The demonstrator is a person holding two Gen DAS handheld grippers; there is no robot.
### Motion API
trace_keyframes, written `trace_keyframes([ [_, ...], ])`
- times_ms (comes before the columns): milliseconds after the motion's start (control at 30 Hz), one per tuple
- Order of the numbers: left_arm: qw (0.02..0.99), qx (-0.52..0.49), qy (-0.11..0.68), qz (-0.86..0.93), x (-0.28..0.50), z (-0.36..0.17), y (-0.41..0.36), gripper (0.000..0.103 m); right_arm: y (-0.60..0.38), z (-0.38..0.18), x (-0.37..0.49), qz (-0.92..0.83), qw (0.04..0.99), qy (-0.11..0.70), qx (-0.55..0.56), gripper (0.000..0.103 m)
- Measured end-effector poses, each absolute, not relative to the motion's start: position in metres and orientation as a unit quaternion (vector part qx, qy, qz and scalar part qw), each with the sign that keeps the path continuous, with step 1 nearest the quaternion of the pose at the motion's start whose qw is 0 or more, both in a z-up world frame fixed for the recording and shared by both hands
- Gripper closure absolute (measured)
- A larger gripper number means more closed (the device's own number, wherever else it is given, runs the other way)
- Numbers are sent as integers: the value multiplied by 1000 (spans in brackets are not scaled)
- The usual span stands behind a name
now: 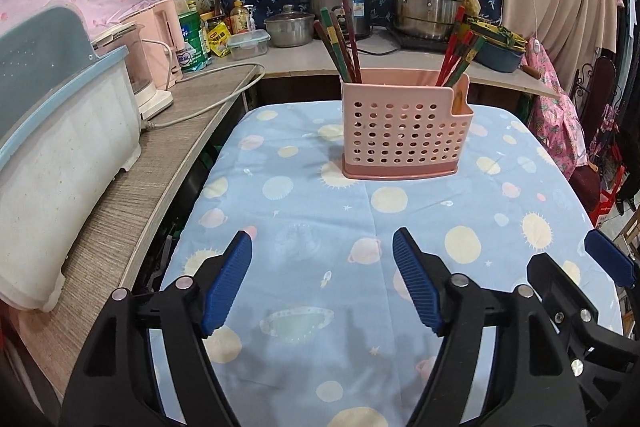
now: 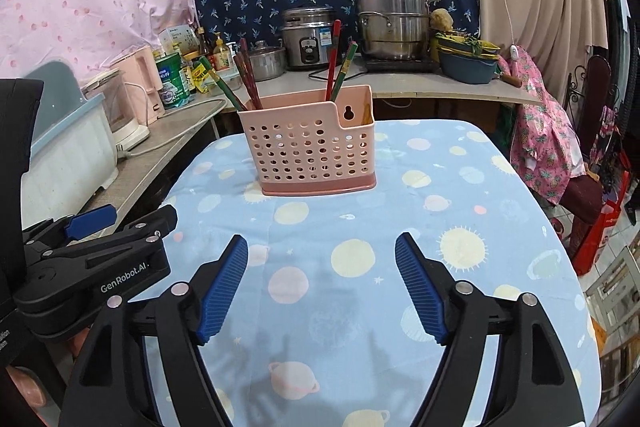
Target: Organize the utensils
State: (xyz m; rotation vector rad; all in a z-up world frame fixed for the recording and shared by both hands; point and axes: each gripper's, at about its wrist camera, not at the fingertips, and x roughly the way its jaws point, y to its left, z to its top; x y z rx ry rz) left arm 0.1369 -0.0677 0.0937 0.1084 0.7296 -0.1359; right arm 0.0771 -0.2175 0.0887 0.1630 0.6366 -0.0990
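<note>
Planet-print table (image 1: 320, 291) ahead, chopsticks (image 1: 344, 47) standing in the pink holder (image 1: 400, 135). Left tool (image 1: 322, 285), right tool (image 2: 322, 285): I've both wide open, empty. Clumsy reach could tip that holder.

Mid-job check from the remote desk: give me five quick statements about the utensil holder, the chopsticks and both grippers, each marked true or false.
1. The pink holder stands upright on the planet-print cloth. True.
2. All the chopsticks lie flat on the cloth. False: they stand in the holder, in two bunches, one at each end.
3. The left gripper is open and holds nothing. True.
4. The right gripper is shut on a chopstick. False: its jaws are spread wide and empty.
5. The holder is a solid-walled metal can. False: it is pink plastic with rows of holes.
</note>
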Motion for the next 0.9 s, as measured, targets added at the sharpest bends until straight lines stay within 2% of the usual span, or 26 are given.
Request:
trace_keyframes([
  [100, 929, 54, 361, -65, 136, 90, -68, 31, -217, 86, 76, -49, 943, 318, 81, 19],
  [333, 928, 53, 363, -59, 137, 86, -66, 21, -220, 80, 78, -57, 940, 326, 88, 17],
  [433, 928, 52, 365, -58, 139, 85, -64, 18, -219, 79, 79, -59, 939, 327, 87, 13],
  [900, 925, 52, 372, -55, 143, 79, -63, 15, -218, 74, 84, -71, 937, 334, 77, 12],
])
